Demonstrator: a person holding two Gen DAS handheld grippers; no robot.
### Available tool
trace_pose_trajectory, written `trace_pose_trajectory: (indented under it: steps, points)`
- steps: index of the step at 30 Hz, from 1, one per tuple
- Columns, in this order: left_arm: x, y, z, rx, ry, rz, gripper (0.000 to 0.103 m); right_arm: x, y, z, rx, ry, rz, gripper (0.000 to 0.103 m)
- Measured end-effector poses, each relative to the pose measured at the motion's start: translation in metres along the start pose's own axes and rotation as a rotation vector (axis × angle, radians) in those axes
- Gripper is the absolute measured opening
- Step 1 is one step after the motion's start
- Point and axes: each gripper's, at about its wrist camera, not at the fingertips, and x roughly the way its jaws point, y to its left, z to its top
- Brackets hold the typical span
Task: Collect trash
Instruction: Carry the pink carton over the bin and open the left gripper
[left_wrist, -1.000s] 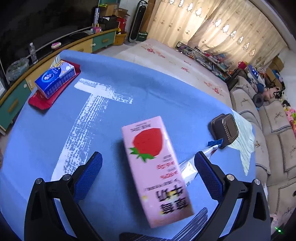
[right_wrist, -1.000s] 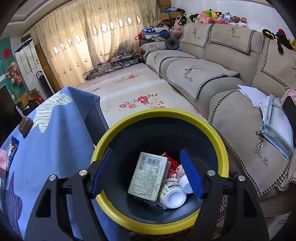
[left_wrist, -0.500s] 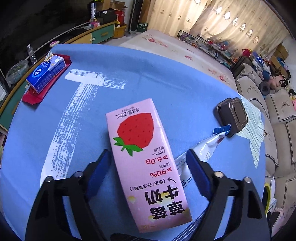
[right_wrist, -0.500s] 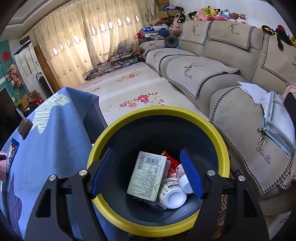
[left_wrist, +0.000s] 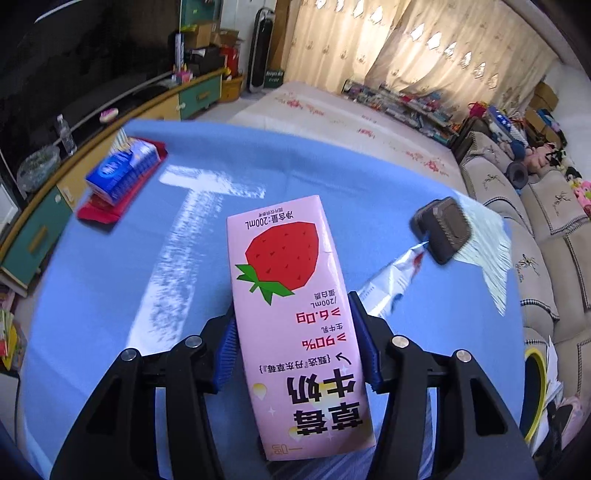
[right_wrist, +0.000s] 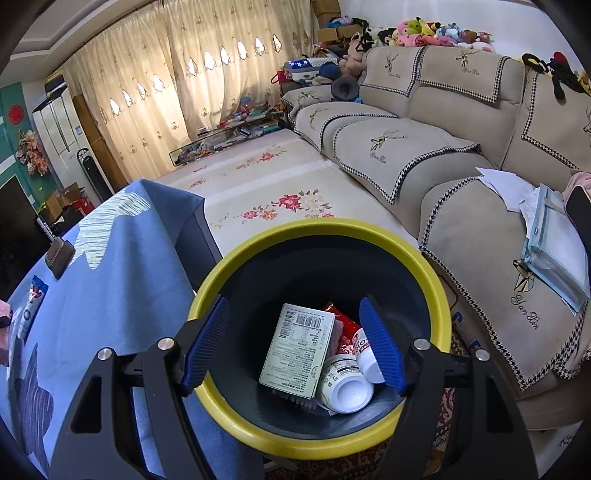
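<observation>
My left gripper (left_wrist: 293, 332) is shut on a pink strawberry milk carton (left_wrist: 291, 295), its blue pads pressed on both sides, above the blue tablecloth (left_wrist: 110, 266). A white and silver wrapper (left_wrist: 391, 280) lies on the cloth just right of the carton; it also shows in the right wrist view (right_wrist: 31, 306). My right gripper (right_wrist: 295, 339) is open and empty, held over the yellow-rimmed bin (right_wrist: 428, 266). Inside the bin lie a white box (right_wrist: 299, 347), a red packet (right_wrist: 343, 328) and two white bottles (right_wrist: 345, 387).
A dark square object (left_wrist: 443, 229) sits near the table's right edge. A blue tissue pack (left_wrist: 122, 173) rests on a red cloth at the far left. A beige sofa (right_wrist: 480, 184) stands behind the bin, which is on the floor beside the table.
My left gripper has closed on the pink carton, which now sits between the pads and looks raised. My right gripper has stayed open over the bin.
</observation>
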Motion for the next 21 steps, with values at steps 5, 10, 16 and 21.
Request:
trace_pose_trajectory:
  steps: [5,10,16,21]
  points:
    - [-0.053,-0.003,-0.022,0.077,-0.062,-0.041,0.054,-0.014,-0.001,-0.001,0.000,-0.019,0.008,0.070]
    - [-0.099,-0.034,-0.053,0.196,-0.090,-0.127,0.054,-0.032,-0.005,-0.006,-0.004,-0.039,0.013,0.070]
    - [-0.132,-0.118,-0.089,0.379,-0.080,-0.288,0.054,-0.056,-0.021,-0.012,-0.003,-0.067,-0.005,0.070]
    - [-0.138,-0.206,-0.120,0.538,-0.023,-0.421,0.054,-0.076,-0.044,-0.013,0.008,-0.103,-0.042,0.070]
